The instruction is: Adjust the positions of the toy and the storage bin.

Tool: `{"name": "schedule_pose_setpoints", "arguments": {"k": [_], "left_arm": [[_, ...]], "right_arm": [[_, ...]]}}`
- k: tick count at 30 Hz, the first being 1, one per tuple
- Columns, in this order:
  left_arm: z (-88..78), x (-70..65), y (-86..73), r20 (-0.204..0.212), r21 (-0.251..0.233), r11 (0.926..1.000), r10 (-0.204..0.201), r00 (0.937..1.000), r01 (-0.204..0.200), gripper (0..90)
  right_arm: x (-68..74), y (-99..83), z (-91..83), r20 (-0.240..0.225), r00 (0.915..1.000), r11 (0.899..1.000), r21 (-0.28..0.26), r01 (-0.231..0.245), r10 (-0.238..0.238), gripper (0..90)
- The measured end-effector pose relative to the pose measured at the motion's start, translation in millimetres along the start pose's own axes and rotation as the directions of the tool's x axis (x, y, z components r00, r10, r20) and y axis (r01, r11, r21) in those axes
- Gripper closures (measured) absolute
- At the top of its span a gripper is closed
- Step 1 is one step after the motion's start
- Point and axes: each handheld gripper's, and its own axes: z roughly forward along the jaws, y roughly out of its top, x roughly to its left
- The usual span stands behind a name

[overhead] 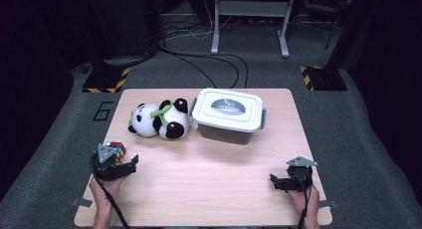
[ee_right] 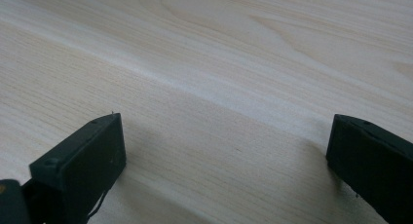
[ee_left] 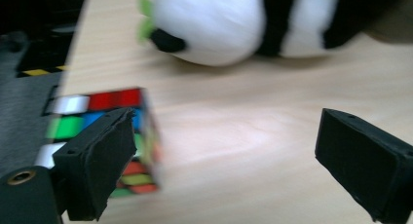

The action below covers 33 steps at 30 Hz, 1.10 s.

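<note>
- The puzzle cube (overhead: 114, 150) is seen at the near left corner of the worktop (overhead: 209, 179), just beside the left gripper (overhead: 130, 165), outside its jaws.
- It is judged light, rigid and smooth-faced; two opposite flat faces are best taken squarely, away from corners.
- The left gripper is released, nothing between its jaws; the right gripper (overhead: 274, 181) is spread wide over bare wood.
- In the left gripper view the cube (ee_left: 104, 136) is blurred and partly hidden behind a jaw.

A lab-like recording room: hazard-striped stand bases (overhead: 105, 80) (cables (overhead: 209, 57) across grey carpet), lone wooden table (overhead: 209, 174).
</note>
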Motion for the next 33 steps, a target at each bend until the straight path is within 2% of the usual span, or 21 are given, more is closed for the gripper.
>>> {"name": "schedule_pose_setpoints", "arguments": {"k": [4, 6, 8, 10, 12, 13, 15, 16, 18, 19, 23, 33], "left_arm": [[12.0, -23.9, -12.6, 0.069, 0.051, 0.9974, 0.048, 0.9964, -0.052, 3.0], [19.3, -29.6, -19.8, 0.087, 0.061, 0.9968, 0.045, 0.9952, -0.050, 2.3], [25.3, -30.6, -25.5, 0.106, 0.082, 0.9960, 0.026, 0.9940, -0.035, 0.5], [28.7, -30.0, -29.8, 0.117, 0.083, 0.9965, 0.003, 0.9931, -0.012, 0.0], [30.5, -28.7, -32.5, 0.130, 0.094, 0.9955, -0.008, 0.9915, -0.005, 0.0], [31.2, -28.3, -32.9, 0.130, 0.104, 0.9945, -0.014, 0.9914, 0.000, 0.0], [30.4, -27.3, -33.2, 0.129, 0.104, 0.9945, -0.013, 0.9915, 0.000, 0.0], [31.5, -27.5, -33.5, 0.118, 0.117, 0.9931, -0.016, 0.9929, 0.002, 0.1], [35.6, -28.3, -33.4, 0.124, 0.167, 0.9858, -0.009, 0.9922, -0.012, 0.0], [35.9, -29.4, -33.0, 0.120, 0.175, 0.9841, 0.008, 0.9927, -0.029, 0.0], [37.3, -34.0, -32.8, 0.101, 0.183, 0.9816, 0.035, 0.9943, -0.053, 0.0], [38.6, -35.5, -31.8, 0.119, 0.183, 0.9802, 0.056, 0.9913, -0.077, 0.0]], "right_arm": [[0.0, 0.0, 0.0, 0.000, 1.0000, 1.000, 0.000, 0.000, 0.000, 0.1], [-0.3, 0.0, -0.1, -0.002, 1.0000, 1.000, -0.002, 0.002, -0.002, 0.2], [-0.2, 0.2, -0.2, -0.003, 1.0000, 1.000, 0.002, 0.000, 0.000, 0.2], [-0.9, 1.0, -0.7, -0.009, 0.9999, 1.000, 0.012, 0.006, -0.006, 0.6], [-1.5, 0.9, -3.6, 0.010, 1.0000, 1.000, -0.017, -0.002, 0.002, 0.9], [-3.1, 1.4, -5.7, 0.002, 0.9998, 0.999, -0.039, -0.022, 0.022, 0.8], [-7.2, 4.8, -9.0, -0.050, 0.9956, 0.994, -0.068, -0.082, 0.079, 0.8], [-7.4, 7.8, -10.5, -0.058, 0.9950, 0.993, -0.080, -0.087, 0.082, 1.1], [-6.1, 15.4, -14.3, -0.049, 0.9968, 0.992, -0.106, -0.069, 0.064, 2.1], [-4.8, 20.2, -15.7, -0.051, 0.9970, 0.992, -0.113, -0.064, 0.059, 2.1], [2.1, 42.3, -20.7, -0.072, 0.9969, 0.992, -0.120, -0.040, 0.031, 2.4], [23.7, 96.1, -24.8, -0.102, 0.9938, 0.989, -0.146, 0.029, -0.044, 3.0]]}}
